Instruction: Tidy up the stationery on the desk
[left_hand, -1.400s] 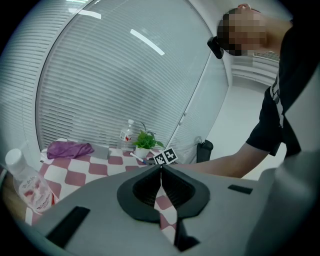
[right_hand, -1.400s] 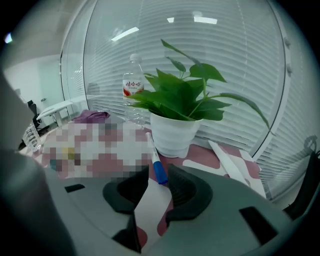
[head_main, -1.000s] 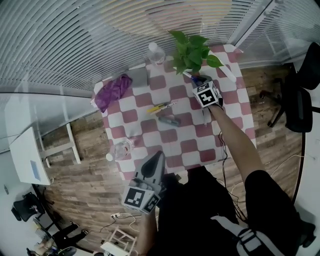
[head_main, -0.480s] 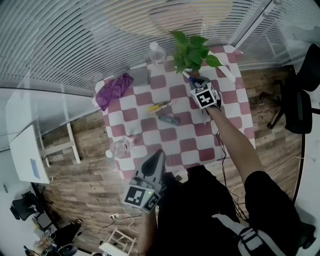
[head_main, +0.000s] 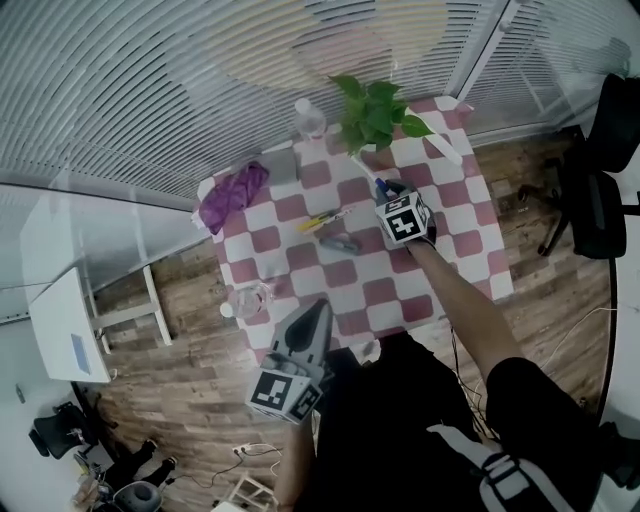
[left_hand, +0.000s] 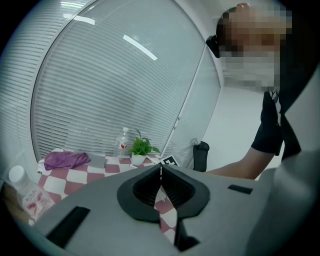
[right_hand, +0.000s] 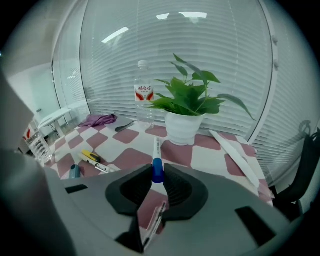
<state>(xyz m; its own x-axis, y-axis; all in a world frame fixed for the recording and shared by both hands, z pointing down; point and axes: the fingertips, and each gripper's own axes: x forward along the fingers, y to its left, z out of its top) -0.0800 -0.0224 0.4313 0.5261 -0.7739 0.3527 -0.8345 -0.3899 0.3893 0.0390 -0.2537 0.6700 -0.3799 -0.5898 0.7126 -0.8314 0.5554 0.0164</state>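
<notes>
Right gripper (right_hand: 158, 175): the jaws had just been closing and were clamped on the blue cap of a slim white-barrelled pen (right_hand: 156, 149). The pen was carried, as judged, just clear of the red-and-white checked tablecloth (right_hand: 207, 157). Its tip was aimed at the white ceramic pot of a leafy green plant (right_hand: 183, 127). Left gripper (left_hand: 160, 172): the jaws were pressed together with nothing between them, and it was held back off the near table edge.

Risks, as judged:
- The grip was taken on the cap end only, so the long barrel could be levered down or twisted out.
- The cap could be pulled off and the barrel dropped.
- With the tip near the pot, the plant could be knocked by a forward swing.
- The tall clear plastic water bottle with red label (right_hand: 144, 97), just beside the pot, could be toppled likewise.

Count:
- Held pen: one.
- Loose on the cloth:
  - yellow-and-black marker (right_hand: 90, 155): one
  - white-and-black pen (right_hand: 97, 166): one, just beside the marker
  - short teal cylinder (right_hand: 74, 171): one, kind not made out
- Long white strip (right_hand: 235, 150): one.
- Water bottles: two, with the second clear bottle (right_hand: 37, 145) noted at the left edge.
- Crumpled purple cloth (right_hand: 97, 120): one.
- Plant: one.
</notes>
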